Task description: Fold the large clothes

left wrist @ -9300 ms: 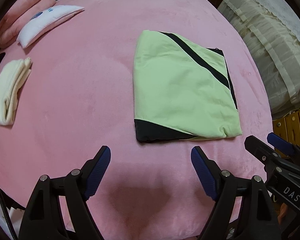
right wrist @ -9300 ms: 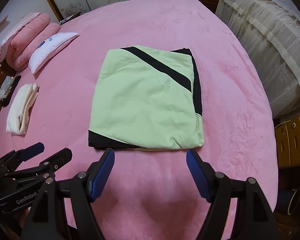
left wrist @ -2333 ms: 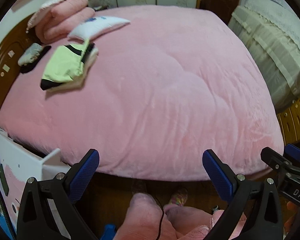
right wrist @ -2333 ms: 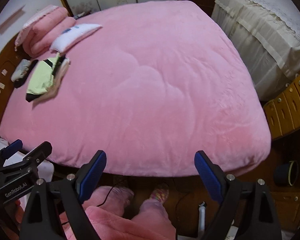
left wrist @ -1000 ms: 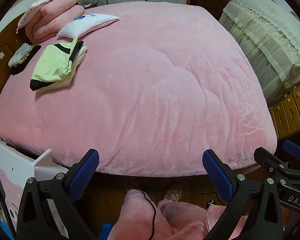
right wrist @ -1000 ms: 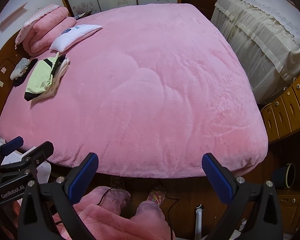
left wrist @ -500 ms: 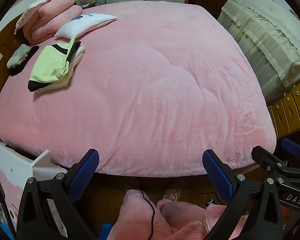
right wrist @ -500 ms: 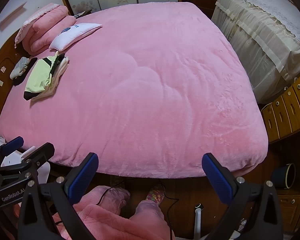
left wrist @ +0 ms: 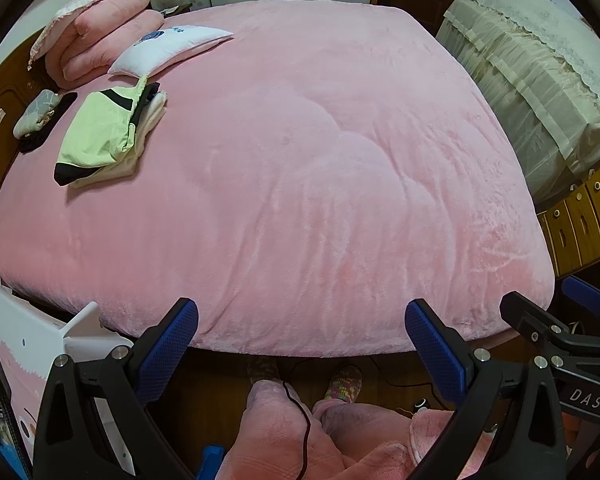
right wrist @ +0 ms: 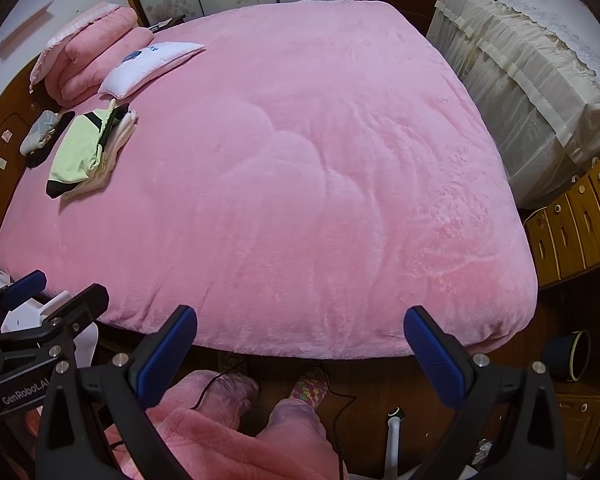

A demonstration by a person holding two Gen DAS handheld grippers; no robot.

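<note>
The folded light-green garment with black trim lies on a folded cream garment at the far left of the pink bed, near the pillows. My left gripper hangs open past the bed's near edge, nothing between its blue pads. My right gripper is likewise open and empty, off the foot of the bed. Both are far from the stack. The right gripper's body shows at the right edge of the left wrist view, and the left gripper's body at the left edge of the right wrist view.
A white pillow and rolled pink bedding lie at the head. Grey and black small items sit by the wooden headboard. A covered piece of furniture and wooden drawers stand right. The person's legs in pink are below.
Since 9.3 s ago the green garment went from the bed's middle onto the cream garment at the left. Both grippers drew back past the bed's edge; in the last second the views barely shifted.
</note>
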